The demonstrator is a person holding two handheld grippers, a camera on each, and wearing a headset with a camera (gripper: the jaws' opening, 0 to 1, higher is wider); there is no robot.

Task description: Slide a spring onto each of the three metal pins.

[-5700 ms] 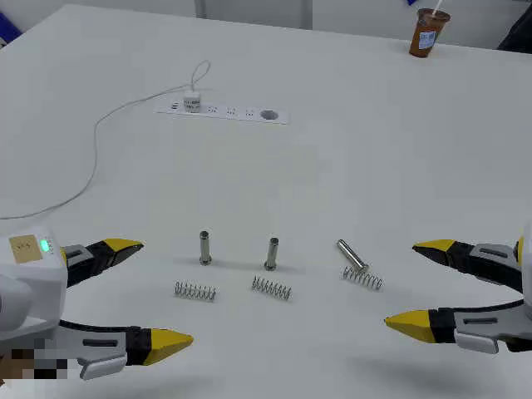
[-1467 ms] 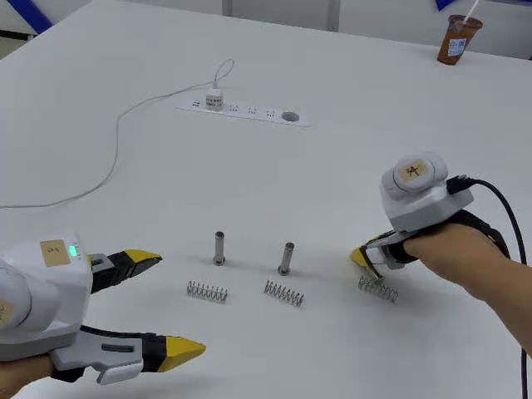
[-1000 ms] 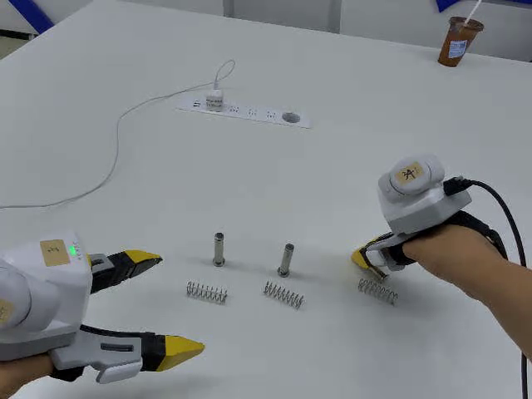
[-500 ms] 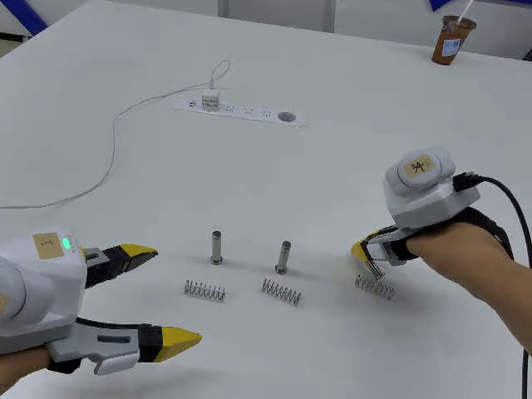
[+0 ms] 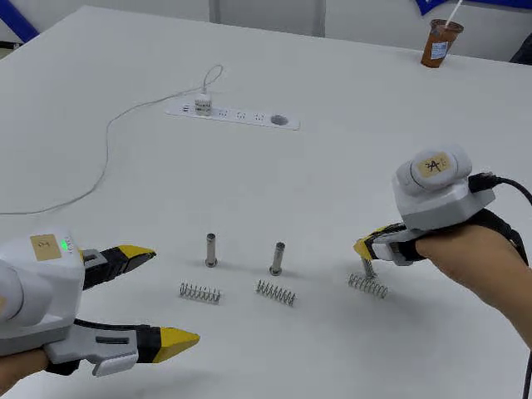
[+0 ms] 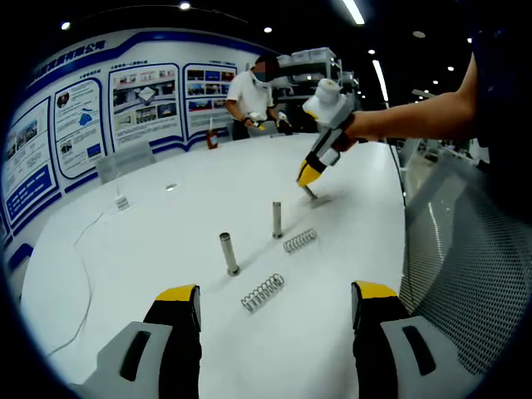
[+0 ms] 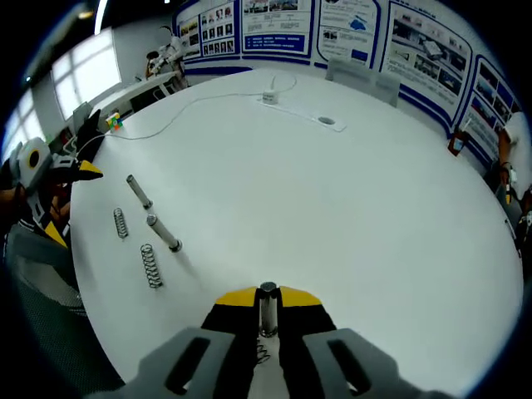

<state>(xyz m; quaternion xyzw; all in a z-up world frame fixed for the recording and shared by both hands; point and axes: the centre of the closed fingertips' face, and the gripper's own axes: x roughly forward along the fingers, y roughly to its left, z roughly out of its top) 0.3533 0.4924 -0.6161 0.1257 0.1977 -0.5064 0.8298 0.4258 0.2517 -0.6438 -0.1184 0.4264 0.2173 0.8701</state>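
Two metal pins [image 5: 211, 248] [image 5: 277, 258] stand upright on the white table [image 5: 332, 166], each with a spring [image 5: 199, 293] [image 5: 275, 292] lying in front of it. My right gripper [image 5: 366, 248] is shut on the third pin [image 5: 366, 268], holding it near upright just behind the third spring [image 5: 367, 285]. In the right gripper view the pin [image 7: 267, 307] sits between the closed yellow tips. My left gripper [image 5: 162, 295] hovers open at the lower left, nothing in it. In the left gripper view the two pins [image 6: 228, 253] [image 6: 277, 219] and two springs [image 6: 263, 292] [image 6: 300, 239] lie ahead.
A white power strip [image 5: 233, 116] with a plug and a trailing cable [image 5: 104, 158] lies at the back of the table. A brown drink cup [image 5: 436, 43] stands at the far right. A person [image 6: 249, 96] stands beyond the table in the left gripper view.
The right gripper came in from the right, shut on the third pin that was lying tilted, and has raised it toward upright. The left gripper stayed open and in place.
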